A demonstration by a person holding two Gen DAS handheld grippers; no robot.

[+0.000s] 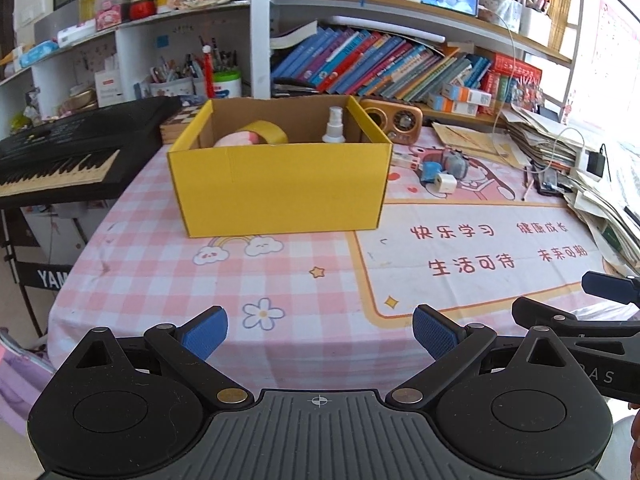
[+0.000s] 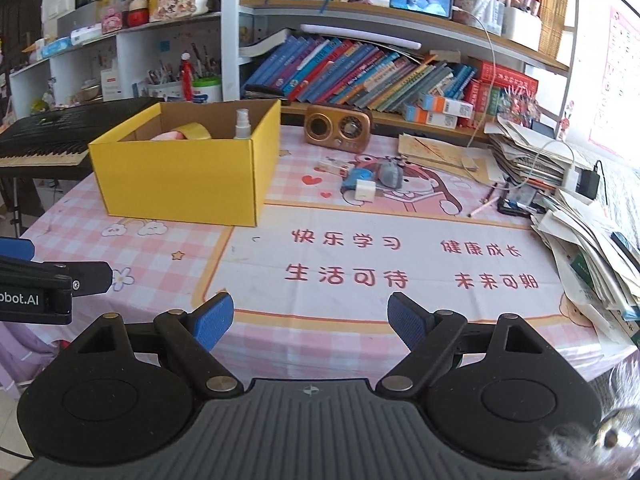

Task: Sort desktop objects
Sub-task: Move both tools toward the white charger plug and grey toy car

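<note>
A yellow cardboard box stands on the pink checked tablecloth. Inside it are a roll of yellow tape, a pink soft item and a white spray bottle. To the right of the box lie a white charger cube, a blue item and a grey item. My left gripper is open and empty near the table's front edge. My right gripper is open and empty over the front edge.
A black keyboard stands at the left. A brown radio sits behind the box. Paper stacks pile along the right edge with a pencil and cables. Bookshelves line the back.
</note>
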